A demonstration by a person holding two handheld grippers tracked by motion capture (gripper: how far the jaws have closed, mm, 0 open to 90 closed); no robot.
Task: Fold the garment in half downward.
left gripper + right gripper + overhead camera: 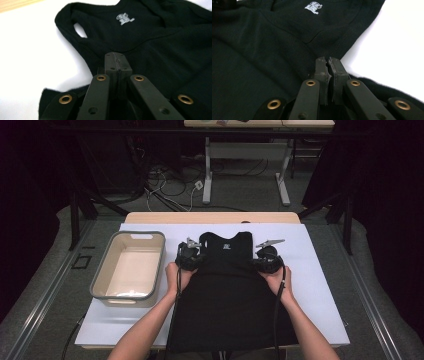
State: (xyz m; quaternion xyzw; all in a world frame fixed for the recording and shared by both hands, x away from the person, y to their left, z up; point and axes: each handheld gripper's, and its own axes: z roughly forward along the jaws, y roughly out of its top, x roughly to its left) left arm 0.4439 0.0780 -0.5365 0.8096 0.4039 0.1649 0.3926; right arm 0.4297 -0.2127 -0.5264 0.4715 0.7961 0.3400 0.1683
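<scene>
My left fingers (117, 58) and right fingers (328, 62), flat black pads, are pinched on the soft matte black tank top (225, 290) on the smooth white desk (320, 285).

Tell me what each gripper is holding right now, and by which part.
Both are shut on the black tank top: left gripper at its left armhole edge, right gripper at its right armhole edge.

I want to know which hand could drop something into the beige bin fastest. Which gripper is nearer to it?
Left. The left gripper sits at the black shirt's left edge, just right of the bin; the right gripper is across the shirt.
</scene>
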